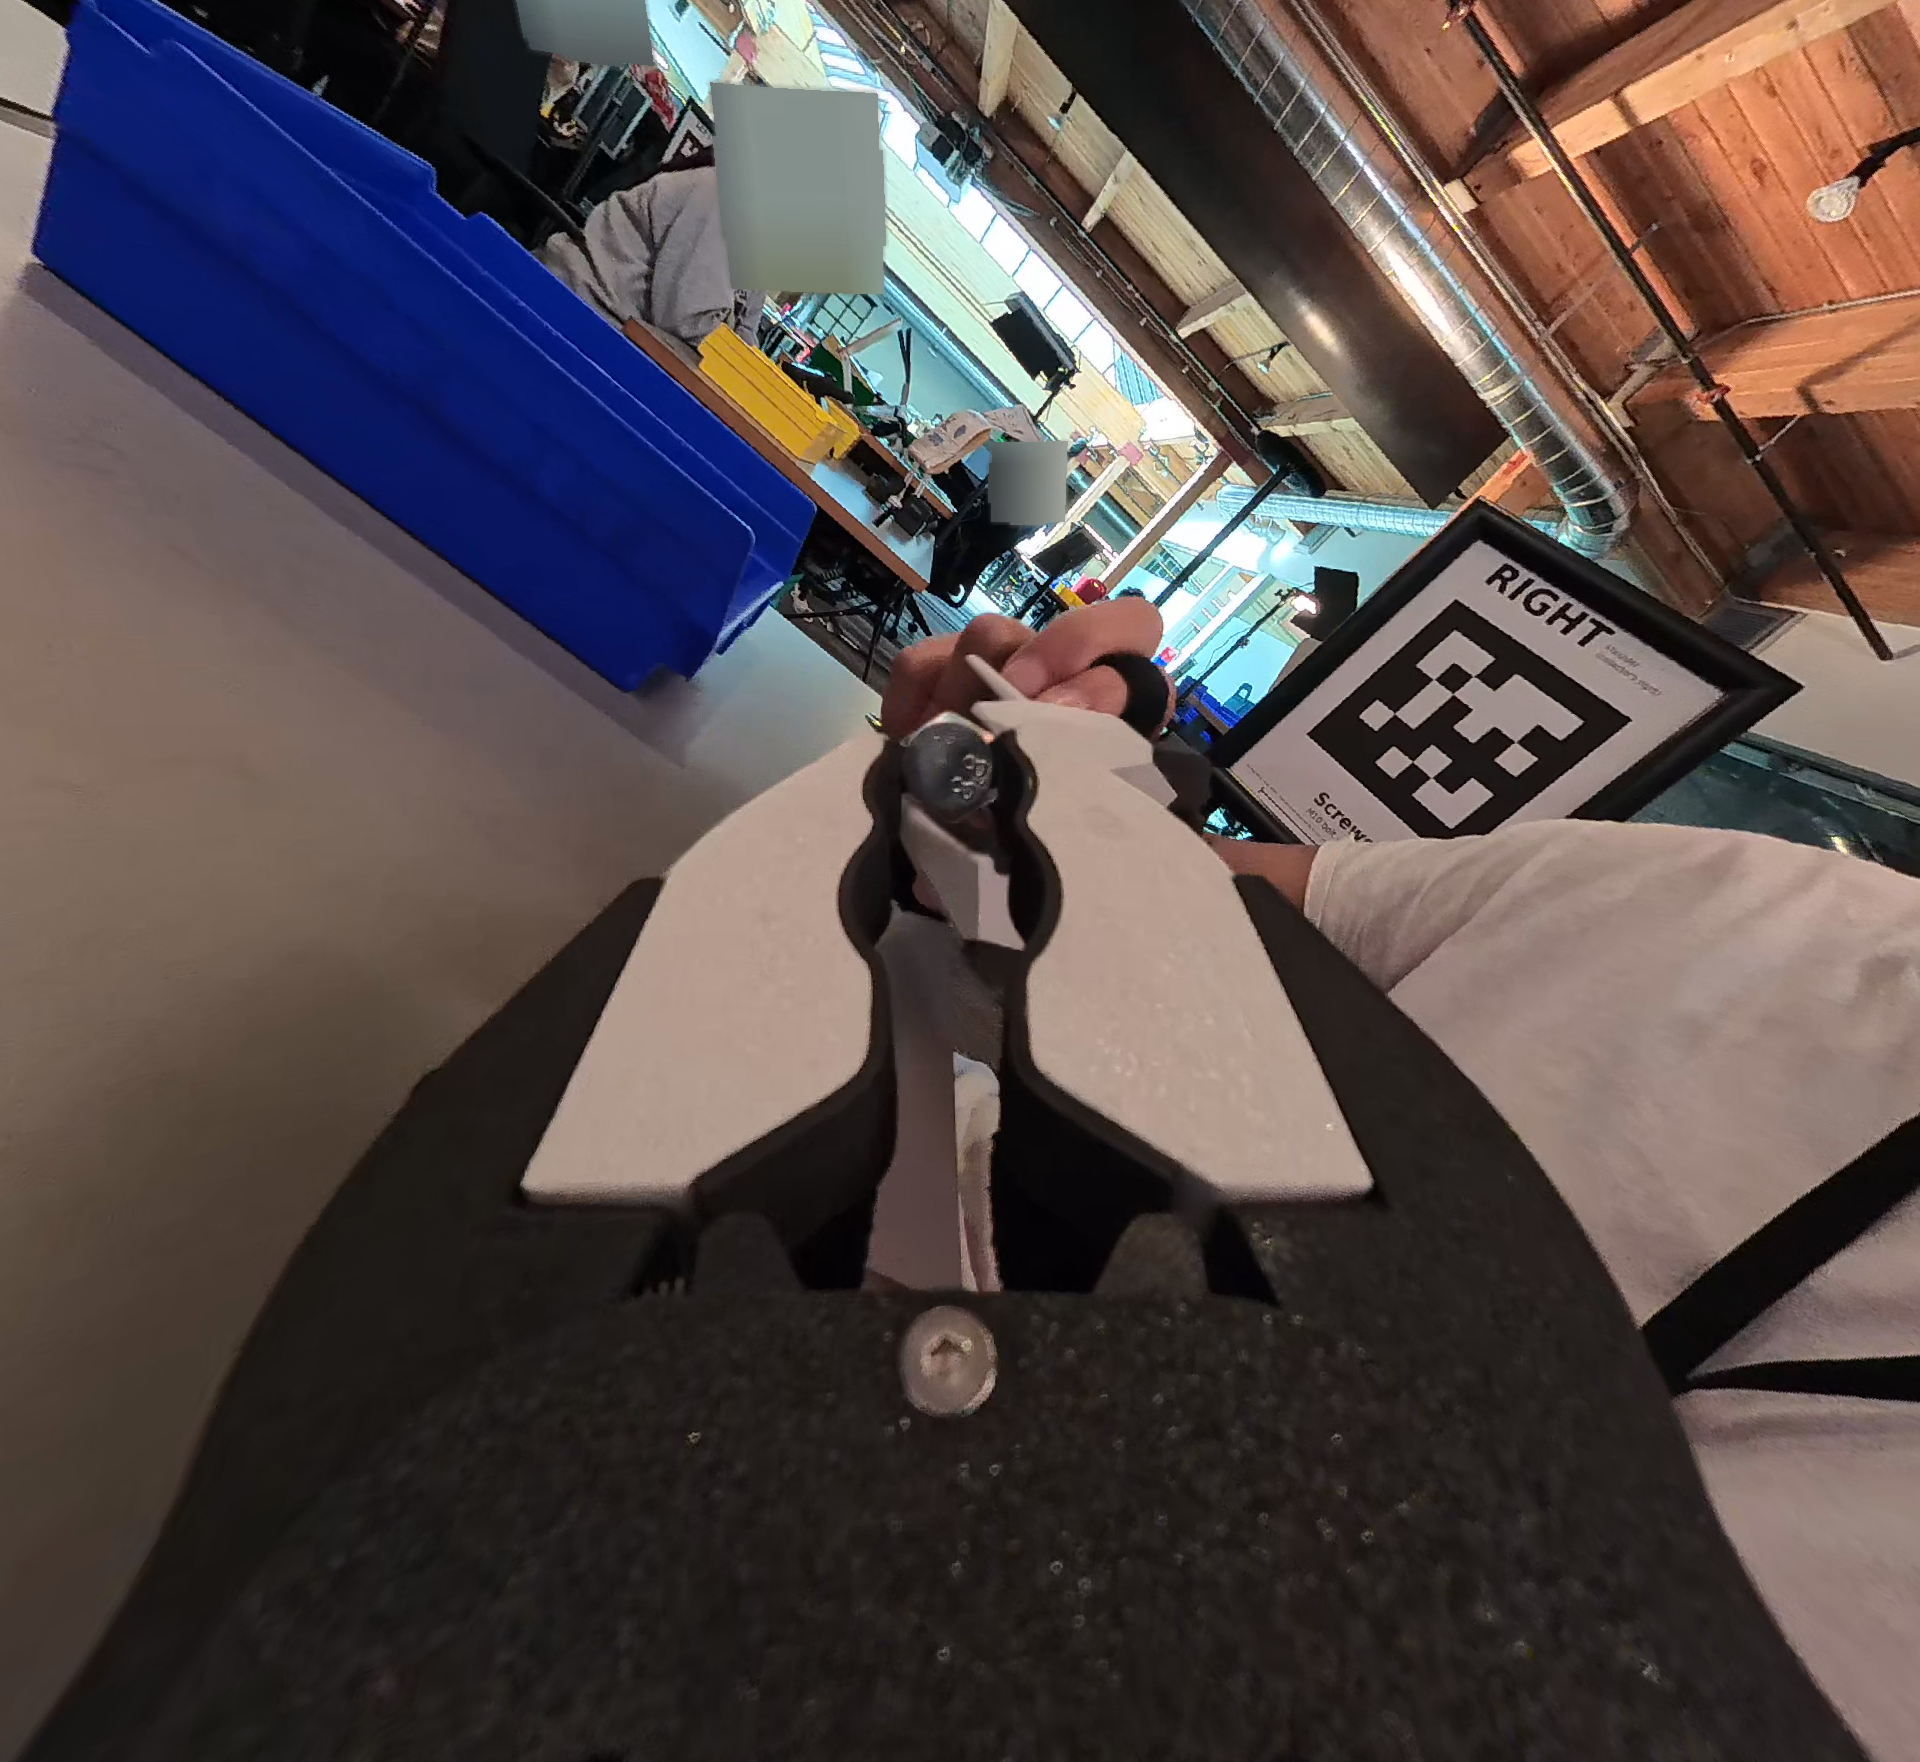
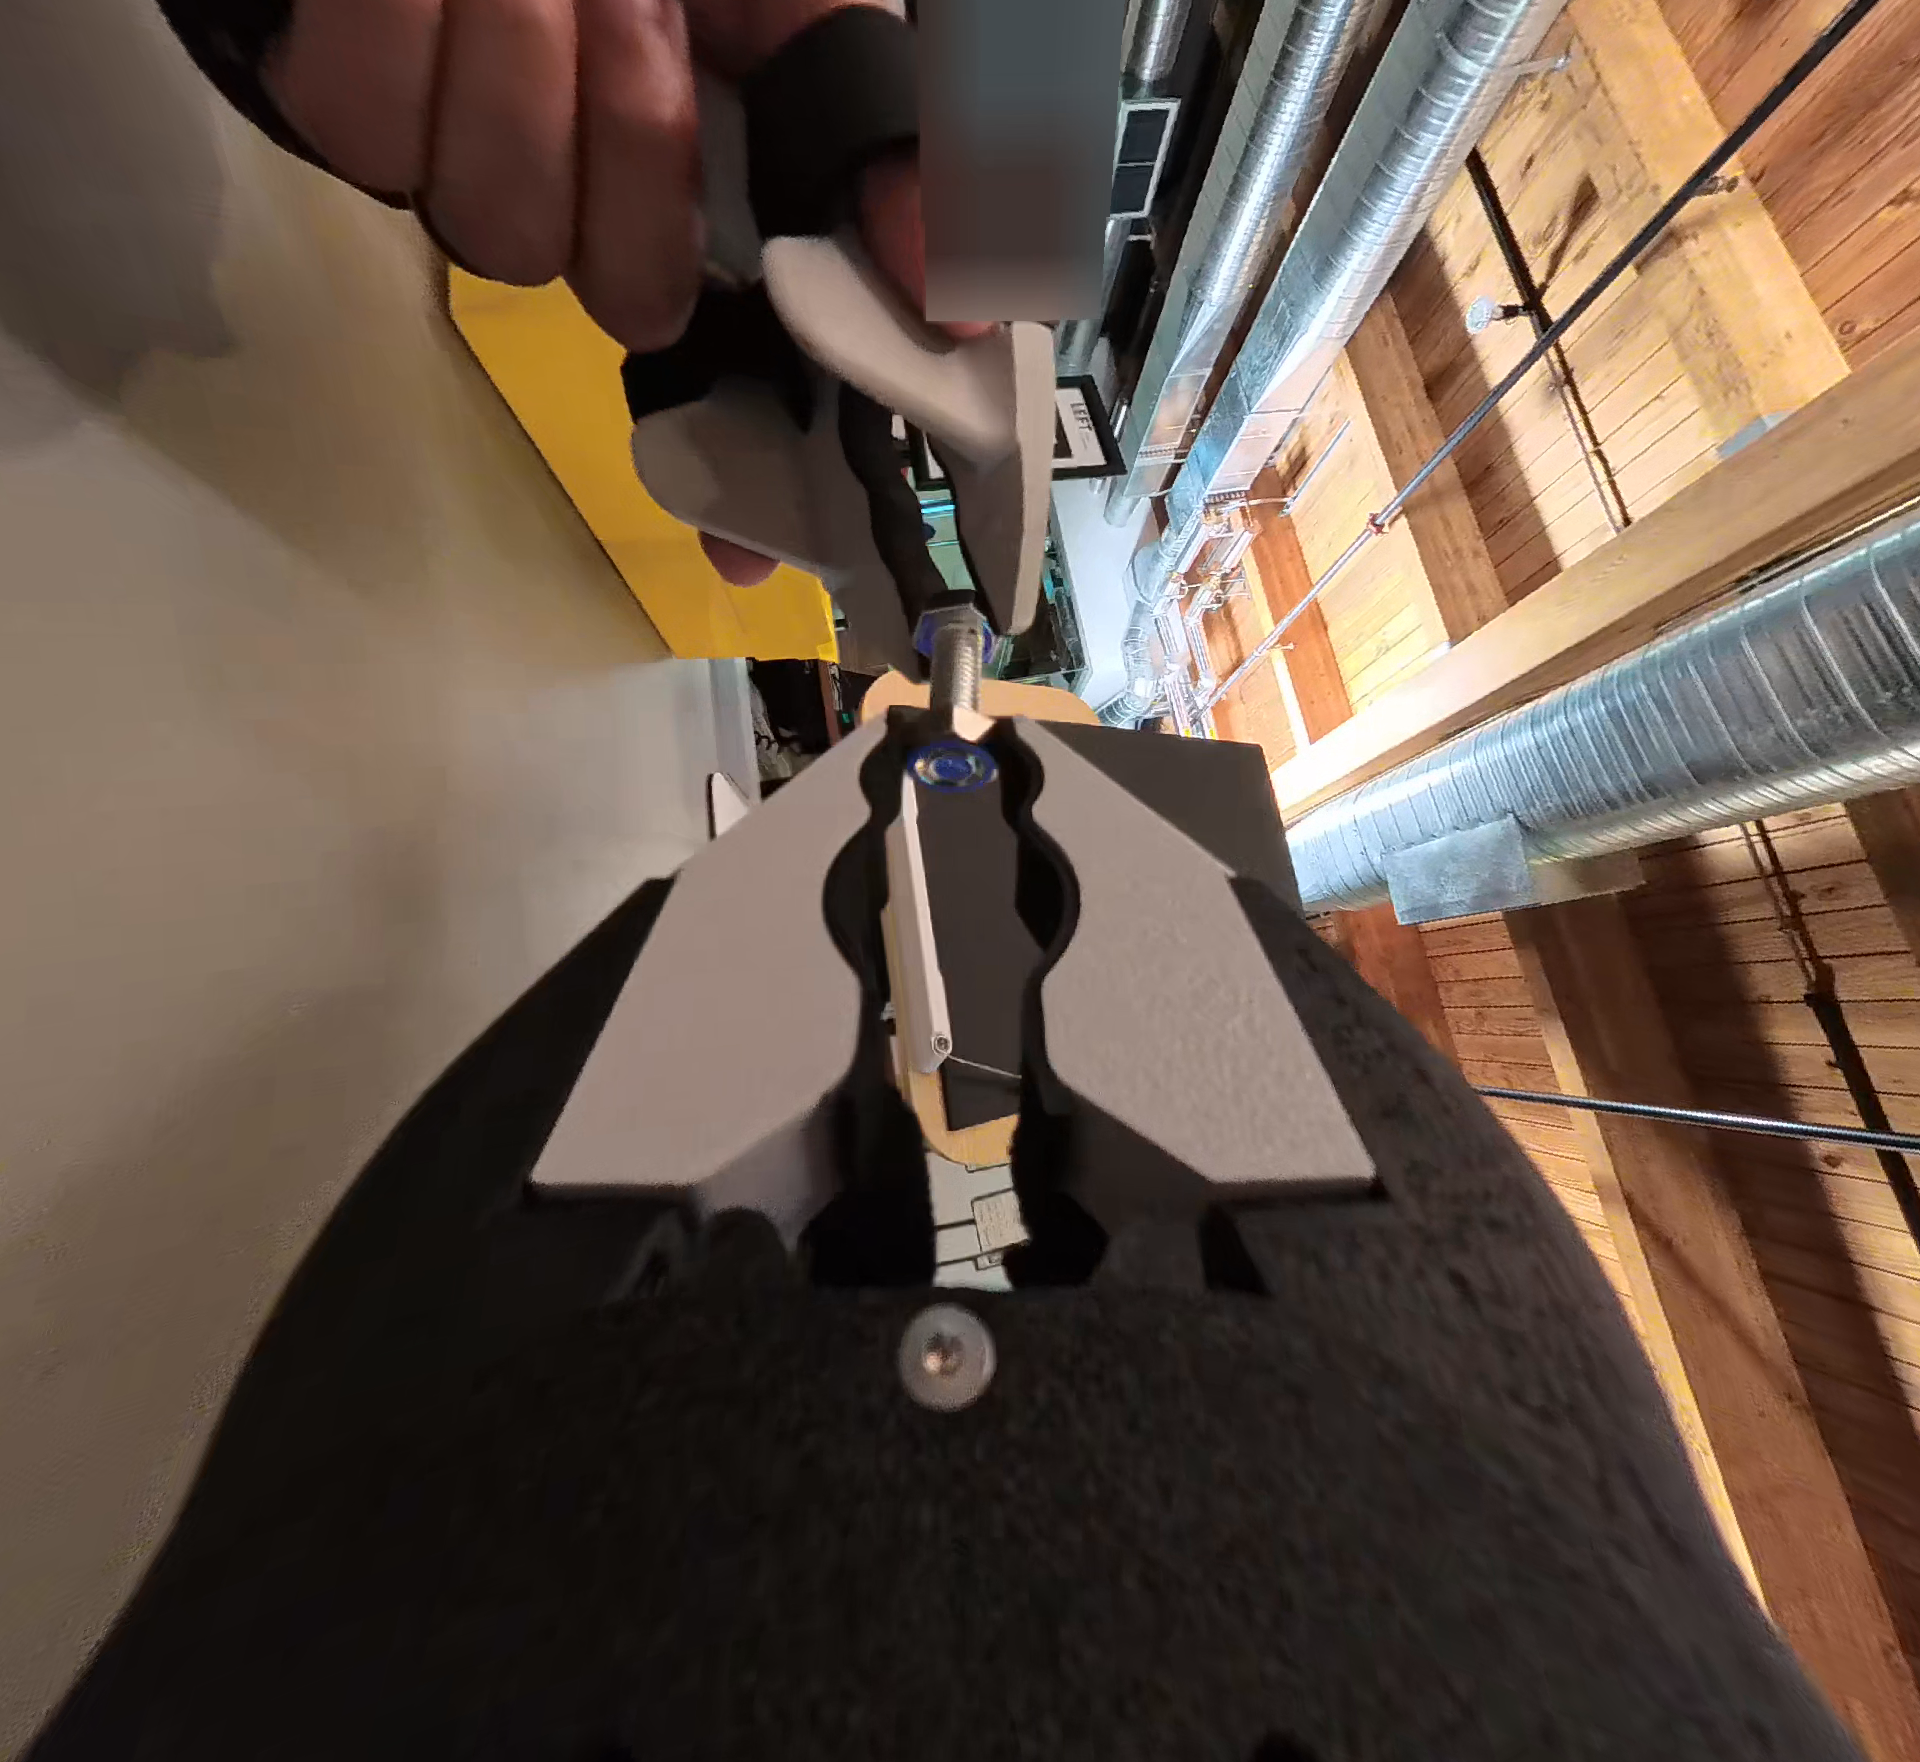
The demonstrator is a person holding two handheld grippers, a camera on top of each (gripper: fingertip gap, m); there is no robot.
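one steel bolt [image 1: 951, 767], its head clamped in the left claw [image 1: 951, 777], threaded shank pointing into the right claw [image 2: 951, 762]. right claw narrow, gripping one blue-ringed nut [image 2: 948, 765] at the shank tip (apparently mid-threading; aligned turning needed). one blue bin [image 1: 395, 362] on tabletop [image 1: 260, 829].

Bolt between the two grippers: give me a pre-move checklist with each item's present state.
1. Left gripper clamped on the bolt head: ok, the hex head sits between its fingertips.
2. Right gripper clamped on the blue-rimmed nut: ok, seated between its fingertips.
3. Threaded shank lined up with the nut: ok, it runs straight from the left gripper to the right one's tips.
4. Threads engaged in the nut: cannot tell, the shank end is hidden behind the fingertips.
5. Hand clear of the bolt: ok, it stays back on the gripper handle.
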